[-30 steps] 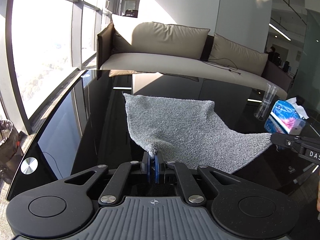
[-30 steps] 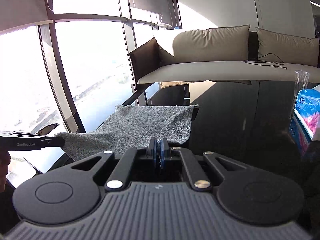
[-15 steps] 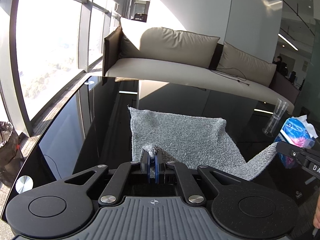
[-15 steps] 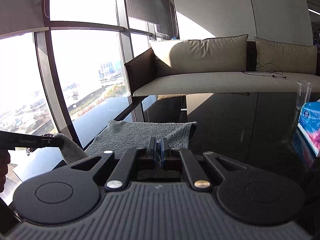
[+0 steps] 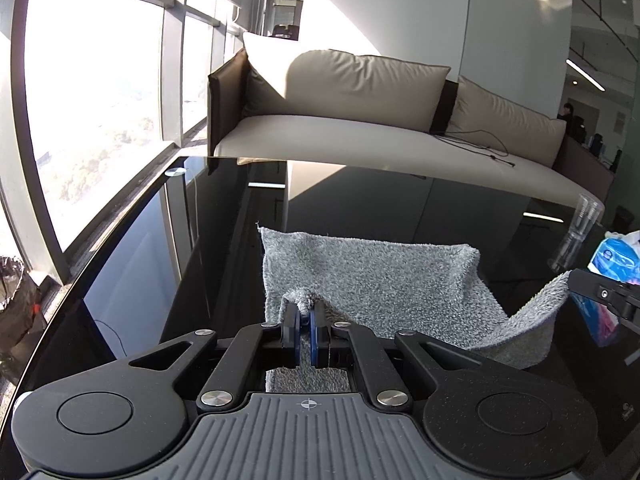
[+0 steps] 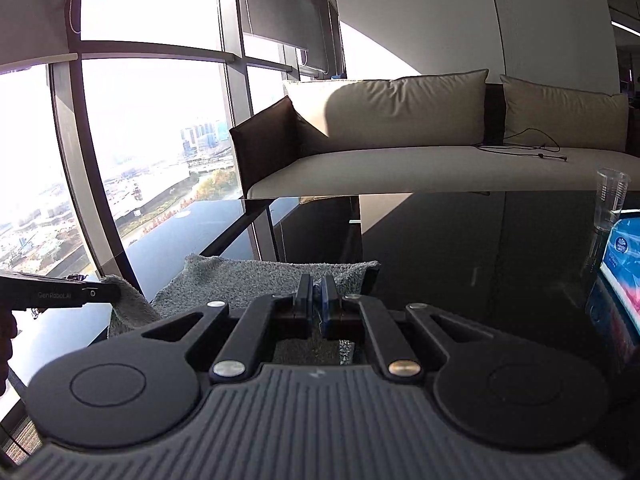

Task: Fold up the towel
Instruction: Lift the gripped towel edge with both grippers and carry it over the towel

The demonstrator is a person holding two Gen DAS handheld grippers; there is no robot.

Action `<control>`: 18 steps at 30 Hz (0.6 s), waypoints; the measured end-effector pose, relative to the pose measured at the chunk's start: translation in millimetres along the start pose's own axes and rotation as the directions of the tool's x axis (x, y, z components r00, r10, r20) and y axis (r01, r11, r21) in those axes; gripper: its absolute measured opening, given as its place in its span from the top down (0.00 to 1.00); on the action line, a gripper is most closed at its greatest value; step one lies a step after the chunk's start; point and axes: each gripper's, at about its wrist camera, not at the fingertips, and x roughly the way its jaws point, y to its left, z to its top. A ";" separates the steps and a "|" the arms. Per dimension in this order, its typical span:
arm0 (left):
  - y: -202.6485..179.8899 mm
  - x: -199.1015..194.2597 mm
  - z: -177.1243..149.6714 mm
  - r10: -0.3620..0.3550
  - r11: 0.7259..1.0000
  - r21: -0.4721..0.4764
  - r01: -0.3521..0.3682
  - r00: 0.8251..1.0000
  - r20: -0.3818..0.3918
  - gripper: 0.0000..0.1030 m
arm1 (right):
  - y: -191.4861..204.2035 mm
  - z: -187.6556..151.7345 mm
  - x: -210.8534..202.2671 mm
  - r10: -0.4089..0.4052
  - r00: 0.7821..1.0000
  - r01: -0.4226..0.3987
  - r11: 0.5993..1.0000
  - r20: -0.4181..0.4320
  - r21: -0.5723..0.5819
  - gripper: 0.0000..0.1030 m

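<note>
Towel (image 5: 372, 276) is mid-fold, by the look of it: its far part lies flat on the black glass worktop (image 5: 132, 280), toward the far left side near the window edge, while the near edge is raised and carried over it. The left gripper (image 5: 305, 330) is nearly closed, with a bunched corner of grey cloth pinched between its blue pads. The right gripper (image 6: 316, 300) is also nearly closed, and cloth lies under and before it; the left view shows the other near corner lifted at its tip, so I judge it holds that corner. What seems left is to bring the raised edge down onto the far edge, let go, and perhaps fold again. Room ahead is open: bare glass runs to the far edge by the sofa (image 5: 360, 128). Toward the right edge stand a plastic cup (image 6: 610, 196) and a tissue pack (image 6: 624, 256), well apart from the towel.
</note>
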 end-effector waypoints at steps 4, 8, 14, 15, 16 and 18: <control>-2.1 11.6 4.5 0.009 1.000 0.011 -0.009 1.000 -0.001 0.96 | 0.0 2.9 14.0 -0.006 1.000 0.006 1.000 -0.002 -0.013 0.96; -2.3 21.6 9.6 0.015 1.000 0.016 -0.015 1.000 -0.002 0.96 | 0.0 5.6 25.9 -0.010 1.000 0.010 1.000 -0.002 -0.025 0.96; -1.0 36.0 17.0 0.015 1.000 0.015 -0.015 1.000 -0.004 0.96 | 1.4 7.5 40.4 -0.020 1.000 0.020 0.999 -0.005 -0.041 0.96; -0.5 37.3 18.1 0.016 1.000 0.013 -0.016 1.000 -0.004 0.96 | 0.9 8.1 43.7 -0.023 1.000 0.022 0.999 -0.006 -0.042 0.96; 0.8 40.0 20.4 0.018 1.000 0.007 -0.018 1.000 -0.001 0.96 | 0.5 8.7 46.9 -0.025 1.000 0.025 0.999 -0.006 -0.043 0.96; 2.4 42.9 22.8 0.021 1.000 0.005 -0.021 1.000 0.001 0.96 | -0.4 9.9 53.5 -0.030 1.000 0.030 0.999 -0.008 -0.045 0.96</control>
